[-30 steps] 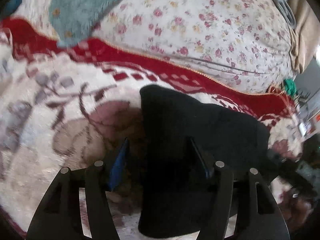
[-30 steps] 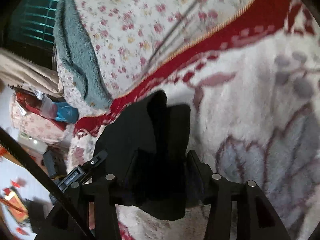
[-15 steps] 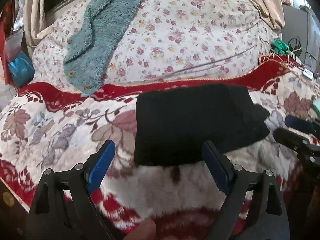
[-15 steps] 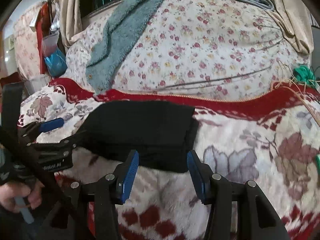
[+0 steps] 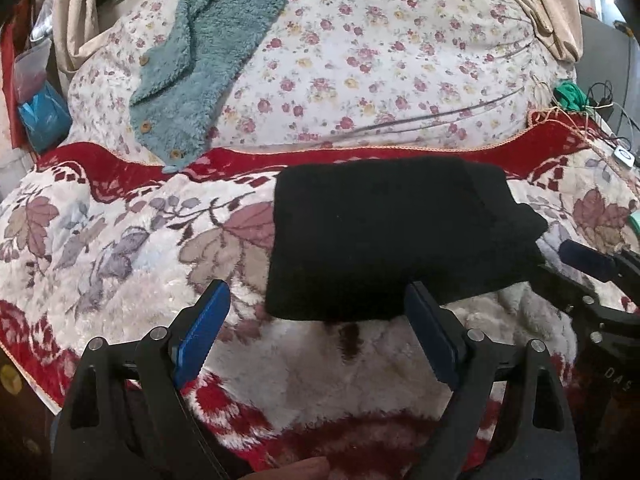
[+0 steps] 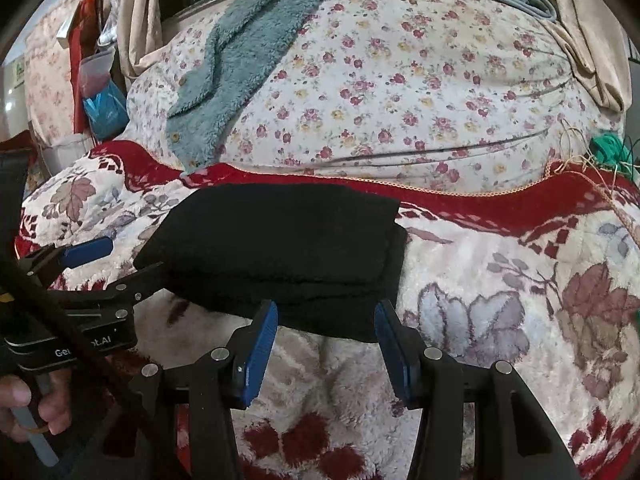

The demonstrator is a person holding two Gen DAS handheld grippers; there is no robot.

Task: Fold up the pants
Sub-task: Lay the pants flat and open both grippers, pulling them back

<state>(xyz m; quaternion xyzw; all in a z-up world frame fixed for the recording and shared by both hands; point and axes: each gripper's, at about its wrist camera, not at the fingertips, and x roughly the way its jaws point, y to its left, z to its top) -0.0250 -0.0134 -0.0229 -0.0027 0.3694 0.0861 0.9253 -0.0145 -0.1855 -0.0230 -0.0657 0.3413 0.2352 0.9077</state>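
The black pants (image 5: 384, 236) lie folded into a thick rectangle on the leaf-patterned blanket (image 5: 120, 248). My left gripper (image 5: 316, 312) stands wide open just in front of the bundle's near left corner, nothing between its blue pads. My right gripper (image 6: 326, 324) is open too, pulled back from the near right edge of the pants (image 6: 280, 248), its pads apart from the cloth. In the right wrist view the left gripper (image 6: 96, 268) shows at the left beside the bundle, with the person's hand (image 6: 28, 408) below it.
Behind the blanket rises a big floral duvet (image 5: 380, 60) with a teal fleece garment (image 5: 212, 52) draped over it. A green object and cables (image 5: 572, 96) lie at the back right. A blue bag (image 5: 40, 116) hangs at the far left. The bed's front edge is close below.
Both grippers let go of the black cloth, drew back toward the bed's front edge and levelled out. The left jaws widened. The pants now rest folded on the blanket.
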